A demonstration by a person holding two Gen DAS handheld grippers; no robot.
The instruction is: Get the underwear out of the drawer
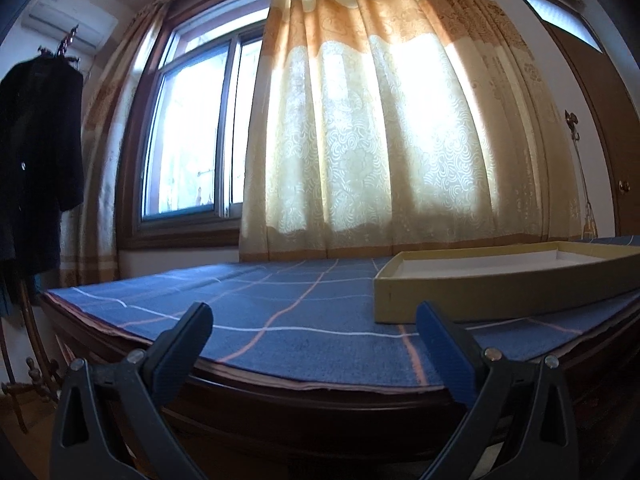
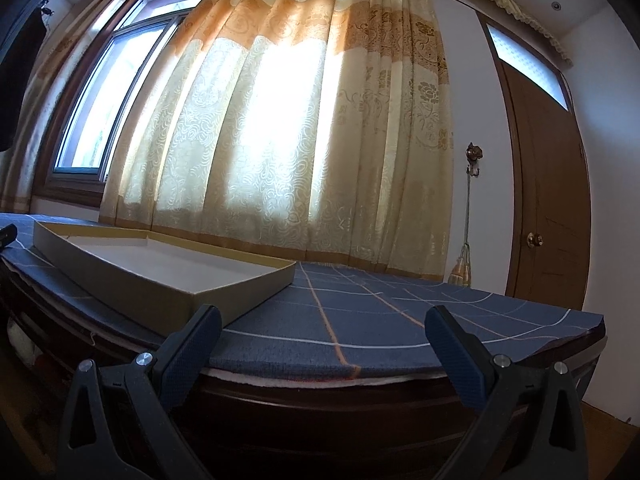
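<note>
Blue cloth (image 1: pixel 280 312) edge, both grippers (image 1: pixel 314 320) (image 2: pixel 322 326) agape.

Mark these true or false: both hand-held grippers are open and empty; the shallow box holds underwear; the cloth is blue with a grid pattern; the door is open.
1. Both the left hand-held gripper and the right hand-held gripper are open and empty: true.
2. The shallow box holds underwear: false, what shows of its inside is bare.
3. The cloth is blue with grid lines: true.
4. The door stands open: false, it is closed.
</note>
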